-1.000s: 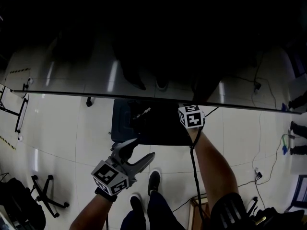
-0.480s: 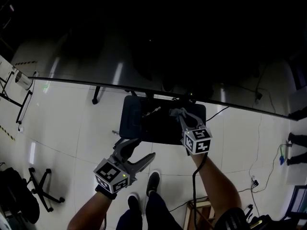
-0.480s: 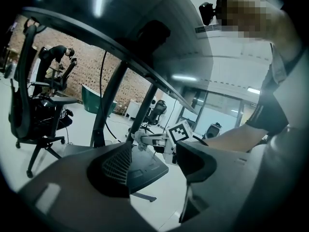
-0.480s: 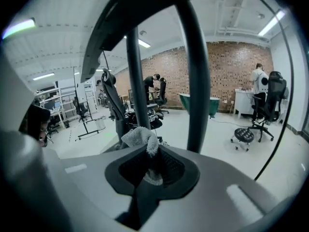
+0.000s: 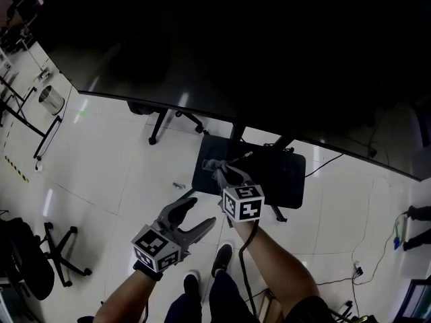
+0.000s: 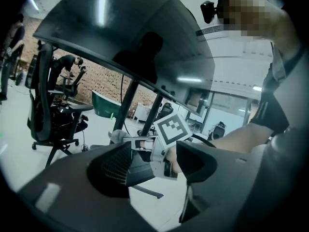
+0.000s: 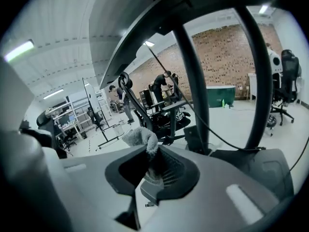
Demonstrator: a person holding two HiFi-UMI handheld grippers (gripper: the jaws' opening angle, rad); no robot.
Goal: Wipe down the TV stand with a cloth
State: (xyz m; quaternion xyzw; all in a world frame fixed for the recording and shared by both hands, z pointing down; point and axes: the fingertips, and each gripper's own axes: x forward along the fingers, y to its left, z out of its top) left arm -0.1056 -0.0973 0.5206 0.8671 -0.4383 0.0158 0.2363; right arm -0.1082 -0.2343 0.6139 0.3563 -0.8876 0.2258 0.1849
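The TV stand's dark base plate [image 5: 269, 173] lies on the white floor under the big black screen [image 5: 269, 59]. My right gripper [image 5: 217, 170] hovers over the plate's left end, shut on a small grey cloth [image 5: 210, 164]. In the right gripper view the cloth [image 7: 141, 138] sticks up between the closed jaws of the right gripper [image 7: 154, 164], with the stand's black legs [image 7: 193, 81] just ahead. My left gripper [image 5: 194, 215] hangs lower left of the plate, open and empty. In the left gripper view the left gripper [image 6: 154, 161] frames the right one's marker cube [image 6: 171, 128].
An office chair's wheeled base [image 5: 168, 118] stands left of the stand under the screen. Another chair base [image 5: 60, 264] and a metal bin [image 5: 50, 99] are at the far left. A cable [image 5: 323, 165] runs right from the plate. My shoes [image 5: 221, 258] are below.
My right gripper with the cloth has drawn back and leftward from the plate's middle to its left end. The head view has swung, showing more floor at left. The left gripper has held still.
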